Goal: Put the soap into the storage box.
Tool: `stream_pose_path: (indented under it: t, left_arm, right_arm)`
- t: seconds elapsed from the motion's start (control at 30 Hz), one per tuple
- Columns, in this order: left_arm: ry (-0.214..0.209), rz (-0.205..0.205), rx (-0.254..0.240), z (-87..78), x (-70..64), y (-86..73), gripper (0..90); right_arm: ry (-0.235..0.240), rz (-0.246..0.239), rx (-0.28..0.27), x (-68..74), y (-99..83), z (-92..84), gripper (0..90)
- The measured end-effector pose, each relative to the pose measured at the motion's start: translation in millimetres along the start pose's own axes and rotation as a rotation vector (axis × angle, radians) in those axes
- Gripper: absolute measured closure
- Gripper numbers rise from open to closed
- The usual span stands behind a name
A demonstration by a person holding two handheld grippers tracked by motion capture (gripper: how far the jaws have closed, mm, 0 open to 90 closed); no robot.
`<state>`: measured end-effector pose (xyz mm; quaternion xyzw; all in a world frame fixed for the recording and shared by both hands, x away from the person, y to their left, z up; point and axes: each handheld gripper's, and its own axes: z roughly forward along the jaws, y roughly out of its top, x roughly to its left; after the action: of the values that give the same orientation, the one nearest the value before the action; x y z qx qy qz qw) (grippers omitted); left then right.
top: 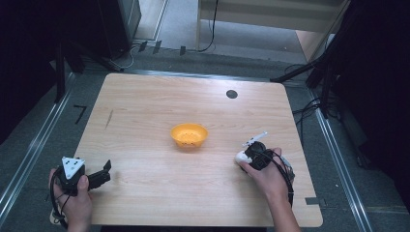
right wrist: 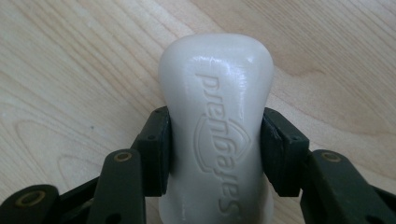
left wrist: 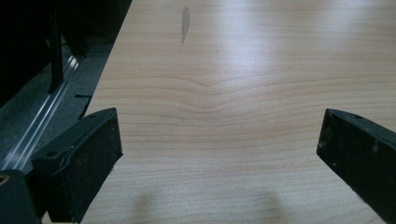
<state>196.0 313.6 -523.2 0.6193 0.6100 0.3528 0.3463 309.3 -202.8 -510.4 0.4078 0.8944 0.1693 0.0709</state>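
Two jaws of the right gripper (right wrist: pixel 215 149) clamp the white soap bar (right wrist: pixel 217 121) across its waist; orange bowl (top: pixel 189 135) sits ahead-left. Left gripper (left wrist: pixel 219 154) gapes, empty.

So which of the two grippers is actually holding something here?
The right gripper: its jaws press both sides of a white soap bar. The left gripper is open over bare table.

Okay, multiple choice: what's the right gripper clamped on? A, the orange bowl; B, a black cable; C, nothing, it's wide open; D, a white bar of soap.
D: in the right gripper view the right gripper has both jaws pressed against the sides of a white bar of soap with embossed lettering, above the wooden table.
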Motion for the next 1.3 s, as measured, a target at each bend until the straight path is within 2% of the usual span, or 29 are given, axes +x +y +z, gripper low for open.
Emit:
stream_pose_path:
  t: [0.1, 0.13, 0.3, 0.33, 0.43, 0.5, 0.6, 0.83, 0.97, 1.07, 1.3]
  left_arm:
    - [0.0, 0.0, 0.001, 0.1, 0.0, 0.1, 0.3]
    - [0.0, 0.002, 0.003, 0.1, 0.1, 0.2, 0.3]
    - [0.0, 0.001, 0.004, 0.1, 0.0, 0.2, 0.3]
    - [0.0, 0.001, 0.003, 0.1, 0.0, 0.1, 0.3]
    - [-0.002, 0.002, 0.002, 0.2, 0.0, 0.1, 0.3]
    - [-0.002, 0.003, 0.003, 0.1, 0.0, 0.2, 0.3]
    - [-0.003, 0.001, 0.004, 0.2, 0.1, 0.2, 0.3]
    - [-0.002, 0.001, 0.002, 0.4, -0.2, 0.2, 0.3]
    - [-0.003, -0.001, 0.002, 0.7, -0.5, 0.2, 0.3]
    - [-0.005, -0.002, 0.003, 0.7, -0.4, 0.3, 0.3]
    - [-0.01, -0.008, 0.004, 0.4, 1.1, 0.3, 0.3]
  right_arm:
    - [-0.008, -0.032, 0.01, 0.1, 0.6, -0.5, 51.2]
    - [0.004, -0.042, 0.015, -1.0, 0.8, -1.3, 51.2]
    - [0.021, -0.049, -0.007, -3.3, 2.6, -7.6, 51.3]
    - [0.026, -0.079, -0.018, -2.5, 5.0, -11.5, 51.3]
    - [0.016, -0.118, -0.026, 1.3, 10.1, -17.6, 51.4]
    - [0.019, -0.125, -0.029, 1.8, 11.4, -19.1, 51.4]
    - [0.021, -0.167, -0.027, 5.8, 18.7, -24.1, 51.4]
    - [0.037, -0.219, -0.037, 8.5, 30.4, -29.4, 51.4]
    - [0.071, -0.243, -0.061, 7.0, 37.3, -31.8, 51.3]
    - [0.082, -0.294, -0.054, 9.9, 45.5, -32.9, 51.3]
    - [0.098, -0.354, -0.074, 19.0, 60.3, -35.1, 51.3]
